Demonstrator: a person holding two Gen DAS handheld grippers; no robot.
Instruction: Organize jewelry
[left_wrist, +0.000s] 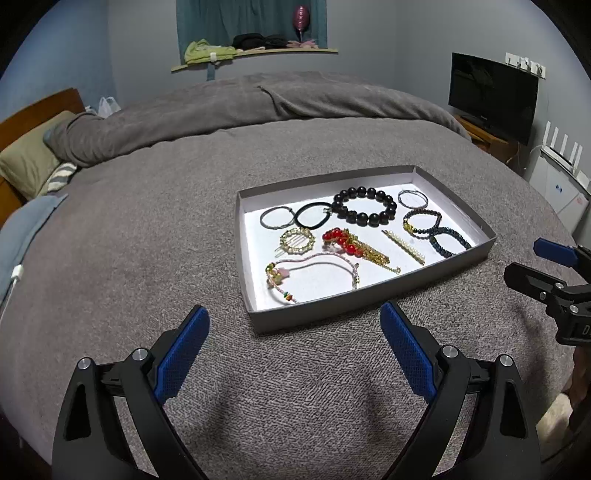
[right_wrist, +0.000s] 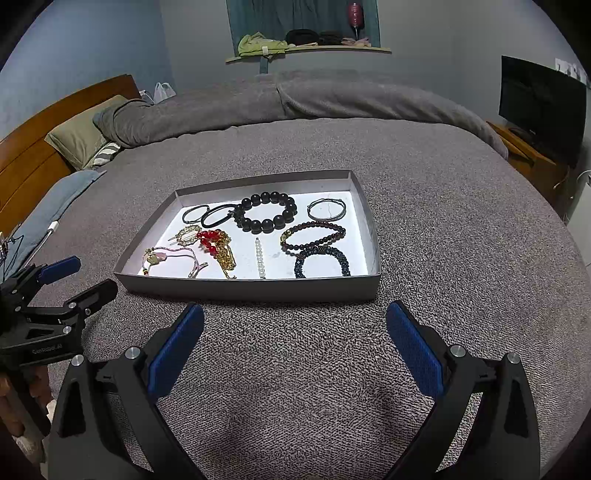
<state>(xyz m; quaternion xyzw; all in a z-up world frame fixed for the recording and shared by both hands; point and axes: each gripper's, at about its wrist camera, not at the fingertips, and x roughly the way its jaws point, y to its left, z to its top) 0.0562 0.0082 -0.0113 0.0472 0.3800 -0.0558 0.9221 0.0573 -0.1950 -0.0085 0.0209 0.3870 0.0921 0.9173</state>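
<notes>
A shallow grey tray (left_wrist: 369, 297) with a white floor lies on the grey bed cover; it also shows in the right wrist view (right_wrist: 251, 290). Several pieces lie in it: a big black bead bracelet (left_wrist: 364, 206) (right_wrist: 266, 212), a black hair tie (left_wrist: 314, 216), a red bead and gold chain piece (left_wrist: 351, 245) (right_wrist: 218, 243), a pearl hair clip (left_wrist: 404, 246) (right_wrist: 260, 258), a pink cord bracelet (left_wrist: 314, 273), dark bead bracelets (right_wrist: 321, 254). My left gripper (left_wrist: 295, 325) is open and empty just in front of the tray. My right gripper (right_wrist: 295, 321) is open and empty, also just short of the tray.
The bed cover (left_wrist: 147, 229) spreads all round the tray. A rolled duvet (left_wrist: 240, 107) and pillows (left_wrist: 33, 162) lie at the far side. A television (left_wrist: 493, 98) on a wooden stand is at the right. A window ledge with clothes (left_wrist: 251, 50) is on the back wall.
</notes>
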